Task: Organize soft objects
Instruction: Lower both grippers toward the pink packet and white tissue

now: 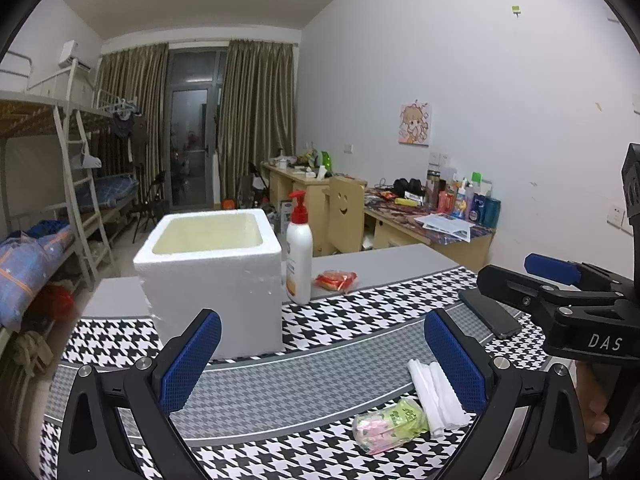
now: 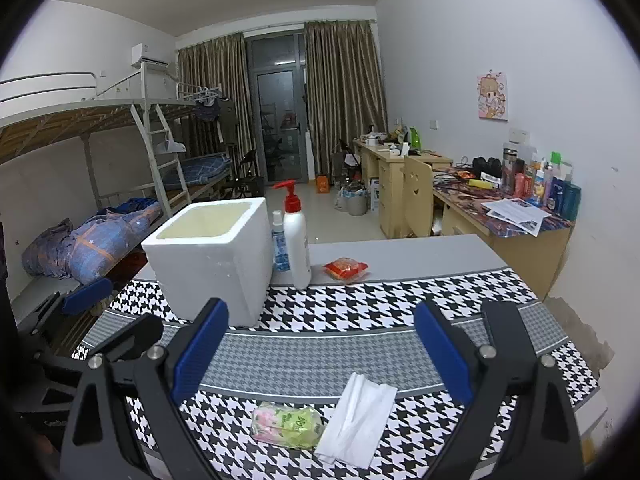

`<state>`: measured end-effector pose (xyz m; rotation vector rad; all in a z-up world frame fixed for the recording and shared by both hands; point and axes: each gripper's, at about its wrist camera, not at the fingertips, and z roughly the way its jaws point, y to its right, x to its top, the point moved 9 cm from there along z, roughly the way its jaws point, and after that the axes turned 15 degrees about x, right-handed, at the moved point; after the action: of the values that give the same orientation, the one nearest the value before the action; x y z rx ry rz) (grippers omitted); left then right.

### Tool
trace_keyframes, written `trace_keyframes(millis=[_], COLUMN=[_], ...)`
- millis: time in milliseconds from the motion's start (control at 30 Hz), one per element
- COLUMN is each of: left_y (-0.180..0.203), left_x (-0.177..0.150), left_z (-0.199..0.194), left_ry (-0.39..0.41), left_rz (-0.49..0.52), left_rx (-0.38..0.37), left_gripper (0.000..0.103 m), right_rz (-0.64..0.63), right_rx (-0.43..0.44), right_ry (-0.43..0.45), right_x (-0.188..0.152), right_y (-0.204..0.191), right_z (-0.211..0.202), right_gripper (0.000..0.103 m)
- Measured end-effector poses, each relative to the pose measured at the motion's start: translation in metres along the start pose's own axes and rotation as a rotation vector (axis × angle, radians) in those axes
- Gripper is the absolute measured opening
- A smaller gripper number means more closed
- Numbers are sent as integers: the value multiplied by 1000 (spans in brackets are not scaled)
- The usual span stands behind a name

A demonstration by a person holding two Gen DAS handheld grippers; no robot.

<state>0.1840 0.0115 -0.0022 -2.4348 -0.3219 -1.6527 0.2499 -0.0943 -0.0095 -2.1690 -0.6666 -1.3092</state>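
Note:
A green and pink tissue pack (image 1: 390, 424) (image 2: 288, 426) lies on the houndstooth cloth at the table's near edge. A folded white tissue (image 1: 436, 396) (image 2: 356, 424) touches its right side. Further back on the grey table top rests a red-orange packet (image 1: 336, 280) (image 2: 346, 269). An open white foam box (image 1: 212, 268) (image 2: 212, 256) stands at the left. My left gripper (image 1: 322, 364) (image 2: 112, 312) hovers open with nothing between its fingers, left of the two near items. Directly above them my right gripper (image 2: 320, 350) (image 1: 508, 272) is open and holds nothing.
A white pump bottle (image 1: 299, 256) (image 2: 297, 240) stands right beside the box, with a small blue bottle (image 2: 280, 244) behind it. A dark phone (image 1: 490, 314) lies on the cloth at the right. The table (image 2: 420, 252) ends ahead; bunk beds and desks stand beyond.

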Motion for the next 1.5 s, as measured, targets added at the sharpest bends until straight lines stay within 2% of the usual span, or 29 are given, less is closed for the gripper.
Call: trace_keyframes(millis=[1000,1500], left_y=[26,38], left_x=[-32,-57], left_z=[23,42], left_ry=[-62,-138], left_rz=[26,57], left_rx=[-50,-63], left_gripper=[102,102], right_rz=[73,110], right_rx=[-52,-89], right_ry=[-62,-115], right_x=[-42,-68], right_y=[35,52], right_z=[9,20], right_gripper=[96,96])
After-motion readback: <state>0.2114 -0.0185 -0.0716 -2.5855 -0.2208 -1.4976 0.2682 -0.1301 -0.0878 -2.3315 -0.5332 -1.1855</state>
